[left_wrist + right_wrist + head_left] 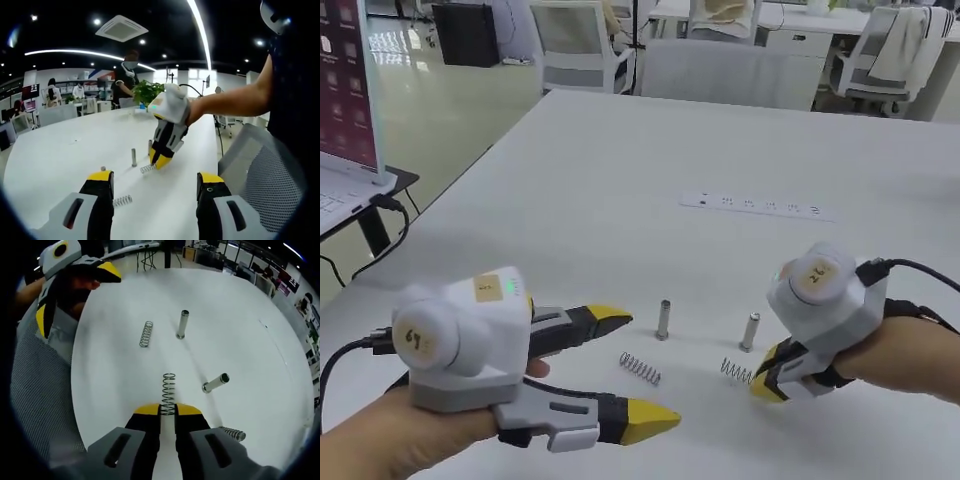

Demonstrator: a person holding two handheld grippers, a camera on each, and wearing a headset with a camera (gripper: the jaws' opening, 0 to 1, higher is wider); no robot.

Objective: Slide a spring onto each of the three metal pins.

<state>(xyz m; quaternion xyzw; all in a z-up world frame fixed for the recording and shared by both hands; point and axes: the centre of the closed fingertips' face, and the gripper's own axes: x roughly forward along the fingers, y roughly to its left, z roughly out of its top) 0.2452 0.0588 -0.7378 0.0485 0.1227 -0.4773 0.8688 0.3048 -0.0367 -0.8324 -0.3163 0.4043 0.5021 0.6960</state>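
Observation:
Two short metal pins [663, 320] [750, 332] stand upright on the white table [620, 180]. My right gripper [765, 385] is shut on one end of a spring [735, 370], which sticks out left of the tips, low over the table near the right pin. In the right gripper view that spring [168, 387] pokes forward from the closed tips [168, 410], with the pins [182, 324] [215, 383] beyond. A loose spring [640, 368] lies between the grippers. My left gripper [635, 370] is open and holds nothing, its jaws on either side of that spring [122, 201].
Another spring [232, 432] lies by the right gripper's side, partly hidden. A white power strip [760, 206] lies farther back on the table. A laptop [340, 100] stands on a side stand at left, and chairs [580, 45] line the far edge.

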